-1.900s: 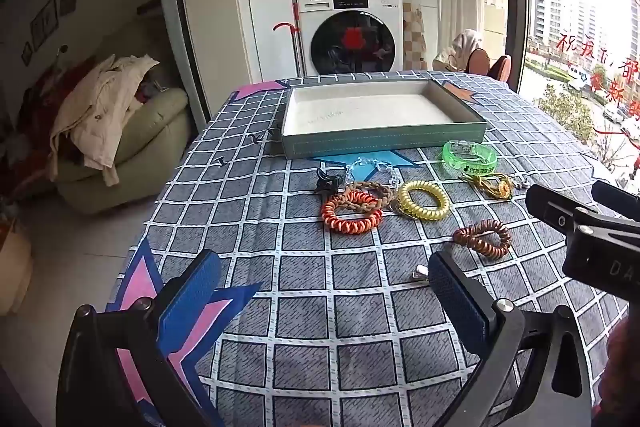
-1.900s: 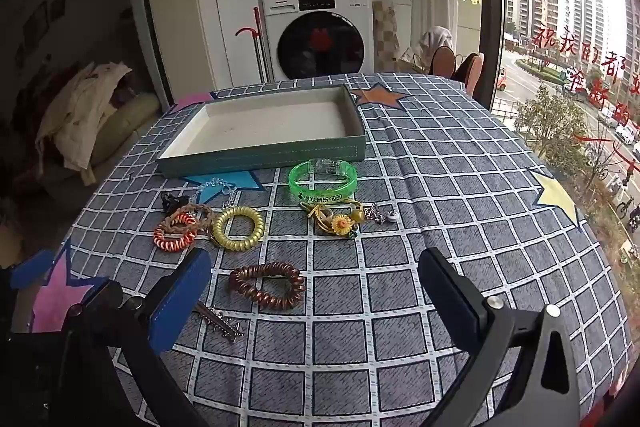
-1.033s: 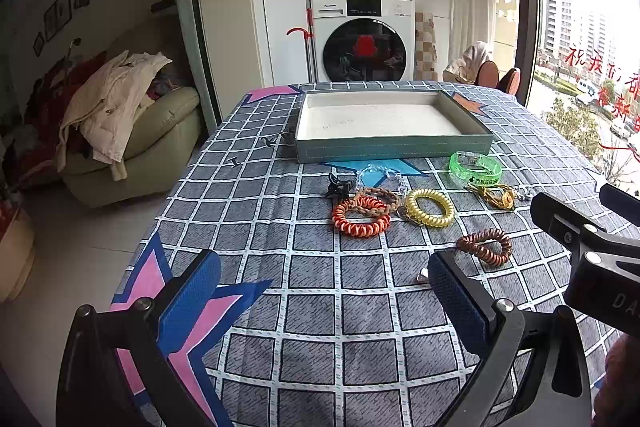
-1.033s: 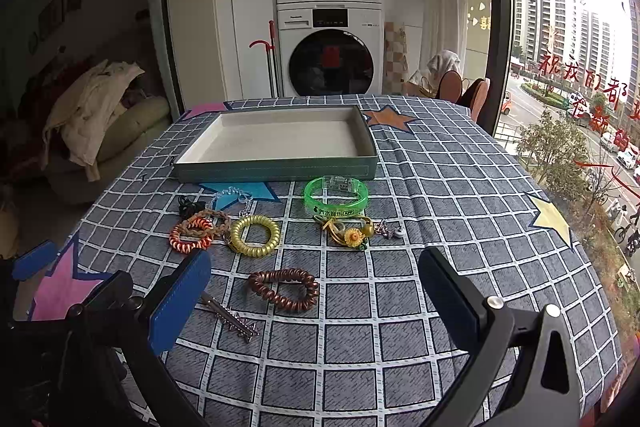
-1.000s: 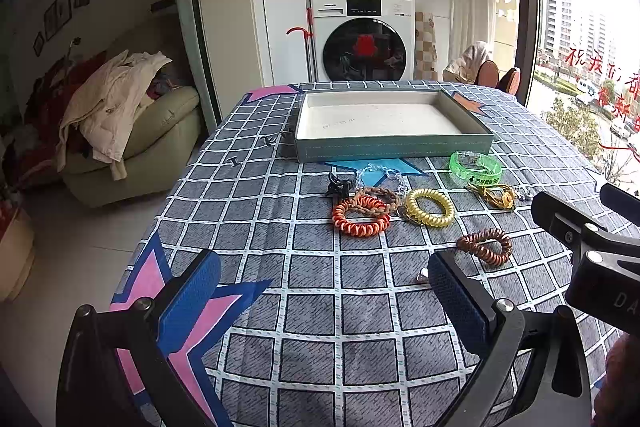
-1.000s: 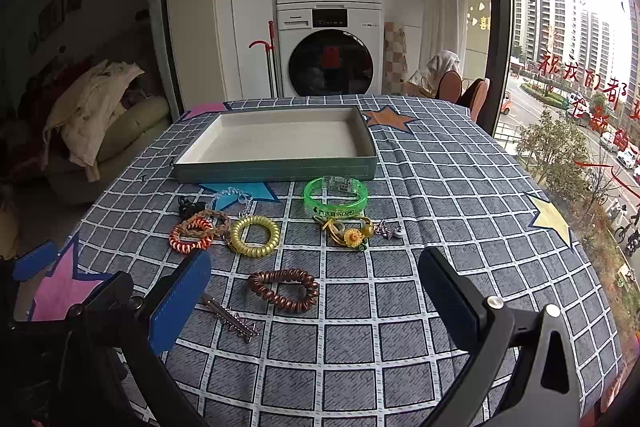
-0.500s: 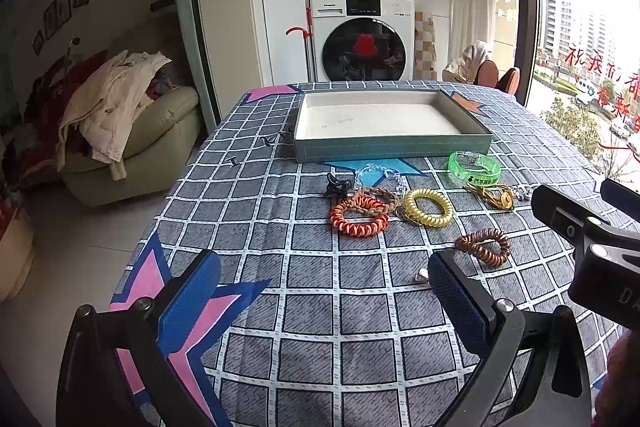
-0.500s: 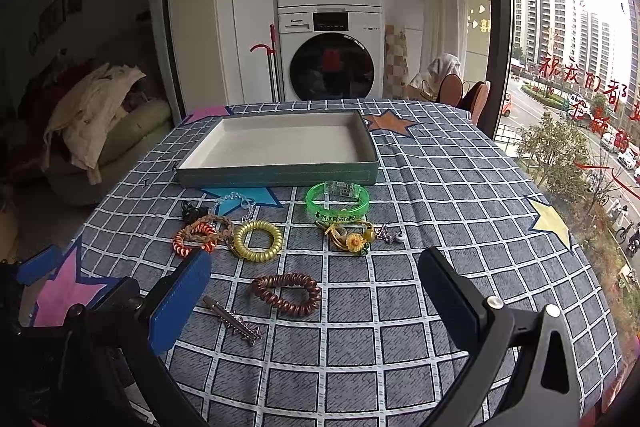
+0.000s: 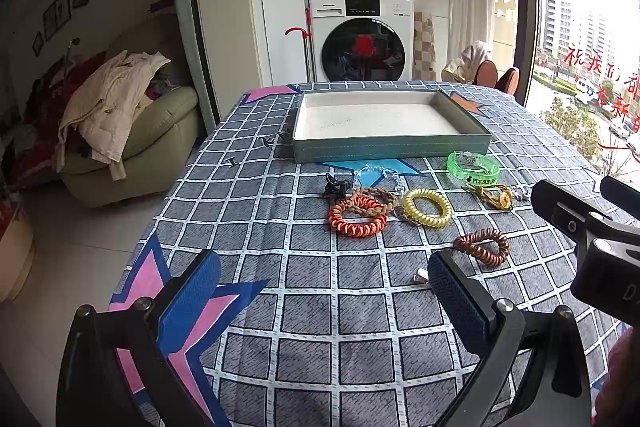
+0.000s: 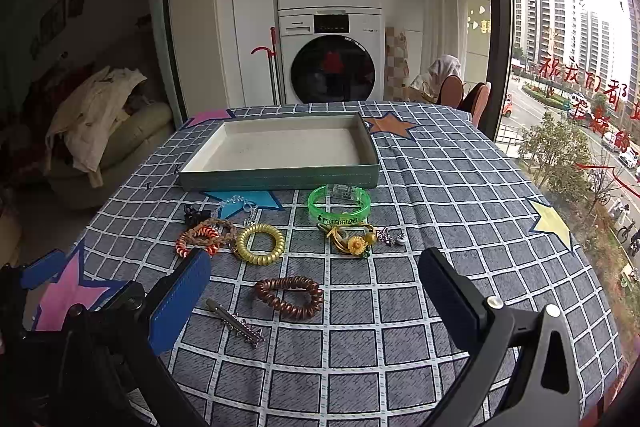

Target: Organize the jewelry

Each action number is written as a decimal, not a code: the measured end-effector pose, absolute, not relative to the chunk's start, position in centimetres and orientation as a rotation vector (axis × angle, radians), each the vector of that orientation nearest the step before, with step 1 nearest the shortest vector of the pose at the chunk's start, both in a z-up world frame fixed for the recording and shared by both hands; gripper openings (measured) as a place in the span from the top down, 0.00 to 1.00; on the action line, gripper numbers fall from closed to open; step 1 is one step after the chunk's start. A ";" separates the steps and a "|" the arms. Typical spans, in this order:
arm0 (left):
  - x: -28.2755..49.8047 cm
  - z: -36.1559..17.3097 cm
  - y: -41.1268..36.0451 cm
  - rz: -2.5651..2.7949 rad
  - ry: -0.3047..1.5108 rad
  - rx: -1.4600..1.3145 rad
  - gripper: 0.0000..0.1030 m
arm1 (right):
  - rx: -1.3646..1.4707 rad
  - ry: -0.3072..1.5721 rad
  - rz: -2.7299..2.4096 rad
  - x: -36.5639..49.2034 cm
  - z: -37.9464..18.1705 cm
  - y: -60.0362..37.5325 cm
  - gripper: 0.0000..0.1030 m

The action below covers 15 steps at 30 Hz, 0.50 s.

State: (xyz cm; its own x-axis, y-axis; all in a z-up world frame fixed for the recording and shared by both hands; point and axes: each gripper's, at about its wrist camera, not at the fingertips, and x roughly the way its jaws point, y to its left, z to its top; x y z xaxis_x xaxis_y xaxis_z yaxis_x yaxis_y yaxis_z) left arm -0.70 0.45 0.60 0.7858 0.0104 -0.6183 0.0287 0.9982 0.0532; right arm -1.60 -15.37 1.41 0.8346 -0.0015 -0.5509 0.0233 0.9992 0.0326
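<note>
Jaws, left gripper (image 9: 324, 291): spread wide, holding nothing, hovering above the bench (image 9: 360, 311) short of every item.
Jaws, right gripper (image 10: 314, 281): spread wide too, holding nothing, hovering over the near part of the bench.
Between the right jaws: brown coil band (image 10: 289, 297), lying flat, touched by neither finger.
Just below and left of that band: metal hair clip (image 10: 236, 323), near the right gripper's left-hand finger (image 10: 180, 303).
Ahead of the right jaws, left side: orange coil band (image 10: 198, 241) overlapping a braided brown band (image 10: 220, 227), with a yellow coil band (image 10: 260, 243) just beside them.
Further ahead on that side: black claw clip (image 10: 195, 215) and clear bead chain (image 10: 238, 207).
Ahead of the right jaws, centre: green bangle (image 10: 339, 205), then a yellow cord piece with a flower (image 10: 354, 241) and a small silver piece (image 10: 392, 237) just beside it.
Beyond all the pieces: tray (image 10: 280, 177), interior bare, nothing inside.
Ahead and right of the left jaws: same spread of pieces, with the brown coil band just beyond the right-hand finger.
Progress: apparently at the very start; no piece in the tray, every piece on the bench.
Left to do: probably every piece to be picked up and placed in the tray.
Likely first pick: brown coil band, nearest to the right jaws.
</note>
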 end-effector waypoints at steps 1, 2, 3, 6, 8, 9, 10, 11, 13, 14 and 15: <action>-0.7 0.6 0.4 -0.009 0.667 0.061 0.00 | 0.039 0.584 -0.013 -1.6 1.4 -15.3 0.00; -0.7 0.6 0.5 -0.010 0.667 0.061 0.00 | 0.040 0.585 -0.013 -1.6 1.5 -15.3 0.00; -0.7 0.6 0.5 -0.009 0.666 0.060 0.00 | 0.039 0.584 -0.013 -1.6 1.4 -15.3 0.00; -0.7 0.6 0.5 -0.009 0.667 0.059 0.00 | 0.040 0.583 -0.013 -1.6 1.5 -15.2 0.00; -0.7 0.6 0.6 -0.010 0.666 0.059 0.00 | 0.040 0.584 -0.013 -1.6 1.4 -15.2 0.00; -0.8 0.6 0.5 -0.009 0.666 0.059 0.00 | 0.040 0.584 -0.014 -1.6 1.4 -15.2 0.00; -0.8 0.6 0.6 -0.010 0.666 0.059 0.00 | 0.041 0.584 -0.012 -1.6 1.4 -15.2 0.00; -0.7 0.6 0.6 -0.010 0.667 0.058 0.00 | 0.041 0.584 -0.012 -1.6 1.4 -15.2 0.00; -0.7 0.6 0.6 -0.009 0.667 0.058 0.00 | 0.039 0.584 -0.013 -1.6 1.4 -15.2 0.00; -0.8 0.6 0.6 -0.009 0.667 0.058 0.00 | 0.039 0.584 -0.012 -1.6 1.4 -15.2 0.00; -0.8 0.6 0.6 -0.009 0.667 0.058 0.00 | 0.040 0.584 -0.012 -1.6 1.4 -15.2 0.00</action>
State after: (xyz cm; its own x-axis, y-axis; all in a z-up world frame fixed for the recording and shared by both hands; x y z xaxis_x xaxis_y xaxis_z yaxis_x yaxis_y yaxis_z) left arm -0.76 0.55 0.64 0.7859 0.0097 -0.6183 0.0273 0.9984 0.0503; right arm -1.60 -15.21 1.42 0.8344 -0.0002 -0.5512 0.0227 0.9992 0.0340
